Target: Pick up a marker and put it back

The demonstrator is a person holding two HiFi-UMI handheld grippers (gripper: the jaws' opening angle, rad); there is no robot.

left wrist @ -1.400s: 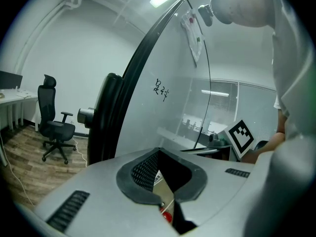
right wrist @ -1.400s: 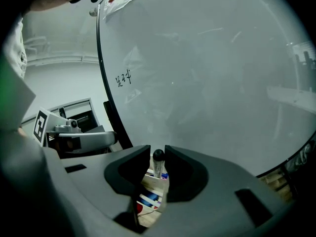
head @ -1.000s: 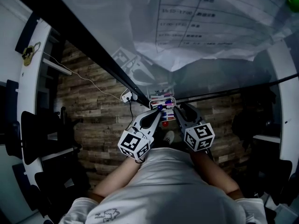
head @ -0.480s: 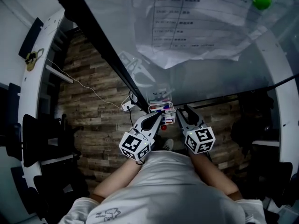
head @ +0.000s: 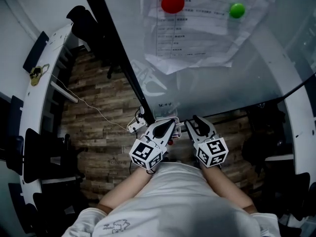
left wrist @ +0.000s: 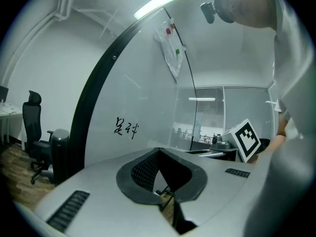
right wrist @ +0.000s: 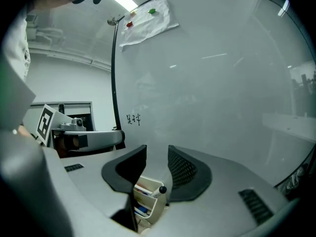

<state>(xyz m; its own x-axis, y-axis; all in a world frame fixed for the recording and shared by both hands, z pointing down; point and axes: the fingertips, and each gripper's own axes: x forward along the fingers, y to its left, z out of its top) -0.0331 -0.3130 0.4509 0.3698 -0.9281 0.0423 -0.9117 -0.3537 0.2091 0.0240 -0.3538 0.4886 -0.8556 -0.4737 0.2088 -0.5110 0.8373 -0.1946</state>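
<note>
In the right gripper view a white marker tray [right wrist: 154,205] hangs on the whiteboard [right wrist: 212,83] just below my jaws. It holds several markers, and one with a black cap [right wrist: 161,189] sticks up at its near corner. My right gripper [right wrist: 157,147] is open above the tray, with nothing between its pads. My left gripper [left wrist: 159,150] is shut, tips together, and nothing shows in them. In the head view both grippers, left [head: 172,122] and right [head: 194,121], point at the board side by side and hide the tray.
Black handwriting [left wrist: 126,127] marks the board above the grippers. Higher up, a red magnet [head: 173,3] and a green magnet [head: 237,10] pin a sheet of paper [head: 197,38]. A black frame post [head: 118,58] runs along the board's left. An office chair [left wrist: 34,127] stands on the wood floor.
The head view has swung up the board, so the magnets now show. The tray of markers, seen between the gripper tips before, is now hidden behind them.
</note>
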